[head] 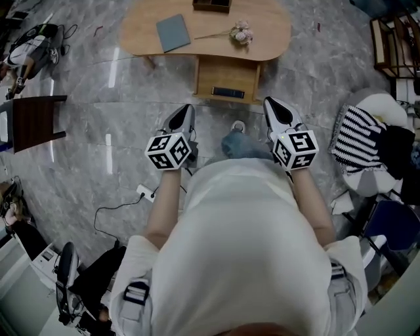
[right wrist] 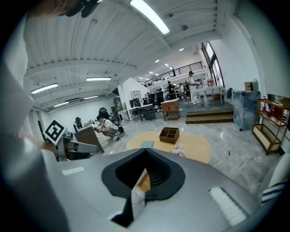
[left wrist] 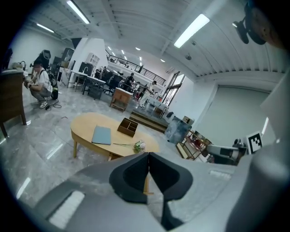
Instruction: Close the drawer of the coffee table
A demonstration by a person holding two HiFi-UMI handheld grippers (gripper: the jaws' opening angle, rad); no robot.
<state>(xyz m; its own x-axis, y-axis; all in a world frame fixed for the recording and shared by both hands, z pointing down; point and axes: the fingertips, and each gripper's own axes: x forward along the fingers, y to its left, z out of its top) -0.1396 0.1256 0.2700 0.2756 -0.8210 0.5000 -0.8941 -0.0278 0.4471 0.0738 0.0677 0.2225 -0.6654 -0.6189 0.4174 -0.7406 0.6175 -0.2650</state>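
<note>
The oval wooden coffee table point(head: 138, 29) stands at the top of the head view. Its drawer point(head: 228, 75) is pulled out toward me, with a dark flat item point(head: 228, 92) inside. On the tabletop lie a blue book point(head: 172, 32), a sprig of flowers point(head: 241, 33) and a wooden organiser box point(head: 211, 5). My left gripper point(head: 187, 111) and right gripper point(head: 270, 103) are both shut and empty, held short of the drawer front on either side. In the left gripper view the left gripper's point(left wrist: 148, 156) jaws meet below the table point(left wrist: 86, 127). The right gripper point(right wrist: 145, 152) points at the table point(right wrist: 199, 147).
A dark wooden chair point(head: 36, 121) stands at the left. To the right a striped cloth point(head: 357, 138) lies over a seat, beyond it a rack point(head: 394, 42). A power strip with cable point(head: 144, 192) lies on the marble floor. A person point(left wrist: 41, 86) crouches far left.
</note>
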